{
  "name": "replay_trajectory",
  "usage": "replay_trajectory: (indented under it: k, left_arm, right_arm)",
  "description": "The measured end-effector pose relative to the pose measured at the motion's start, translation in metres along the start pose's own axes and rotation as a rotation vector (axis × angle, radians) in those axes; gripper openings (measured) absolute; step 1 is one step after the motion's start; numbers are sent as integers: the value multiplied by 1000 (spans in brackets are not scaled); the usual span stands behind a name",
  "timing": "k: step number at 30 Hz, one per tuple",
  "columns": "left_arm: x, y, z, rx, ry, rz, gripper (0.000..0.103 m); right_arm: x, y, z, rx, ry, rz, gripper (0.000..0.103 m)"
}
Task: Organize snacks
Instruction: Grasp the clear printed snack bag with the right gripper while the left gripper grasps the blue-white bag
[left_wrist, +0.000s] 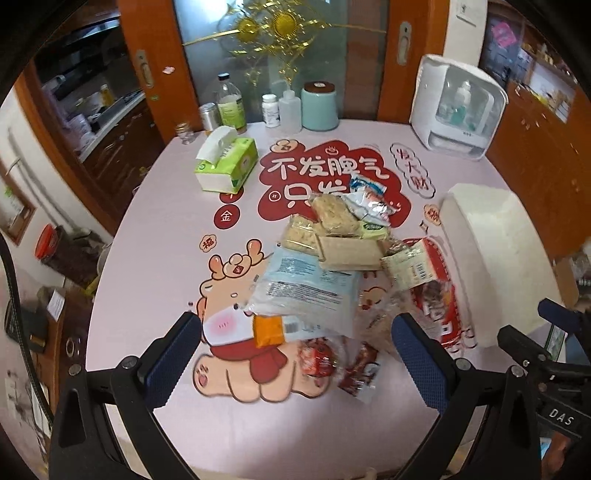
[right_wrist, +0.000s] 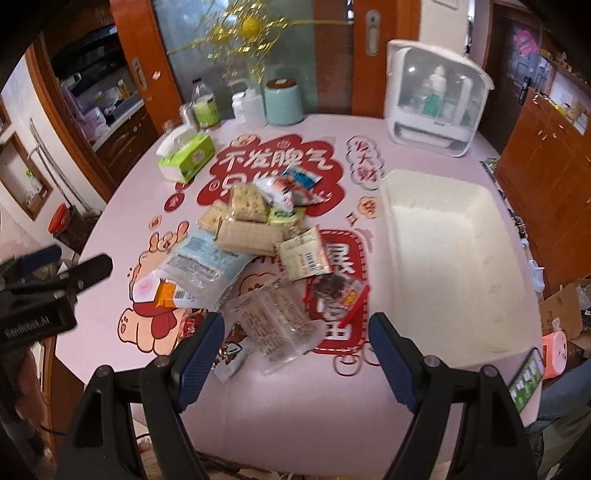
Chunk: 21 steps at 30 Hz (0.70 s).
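Snack heap loose on the bench, white bin empty, both tools hanging above with nothing gripped.

The left hand-held gripper (left_wrist: 295, 347) and right hand-held gripper (right_wrist: 295, 350) stand wide apart and bare; the snack pile (right_wrist: 251, 251) lies mid-bench (right_wrist: 295, 406), just left of the white bin (right_wrist: 447, 258); overlapped slick wrappers could slide or drag neighbours when one is pinched, and the clear packet (right_wrist: 277, 325) may crumple; lower packets are buried, labels blurred, and the bin's far side is cut off.
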<state>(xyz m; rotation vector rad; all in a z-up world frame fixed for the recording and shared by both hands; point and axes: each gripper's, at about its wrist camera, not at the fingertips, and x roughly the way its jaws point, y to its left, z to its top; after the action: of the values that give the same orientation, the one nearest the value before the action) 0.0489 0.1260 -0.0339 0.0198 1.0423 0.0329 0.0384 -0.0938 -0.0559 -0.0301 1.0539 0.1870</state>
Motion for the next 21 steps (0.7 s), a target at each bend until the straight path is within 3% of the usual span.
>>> replay_trajectory:
  k: [5, 10, 21]
  left_arm:
    - [53, 28, 5, 73, 62, -96, 102]
    - [121, 46, 5, 106, 188, -189, 102]
    - [226, 61, 15, 98, 390, -334, 102]
  right_arm:
    - [65, 16, -8, -40, 65, 27, 81]
    - [116, 13, -15, -62, 126, 43, 81]
    - [161, 30, -19, -265, 169, 2, 81]
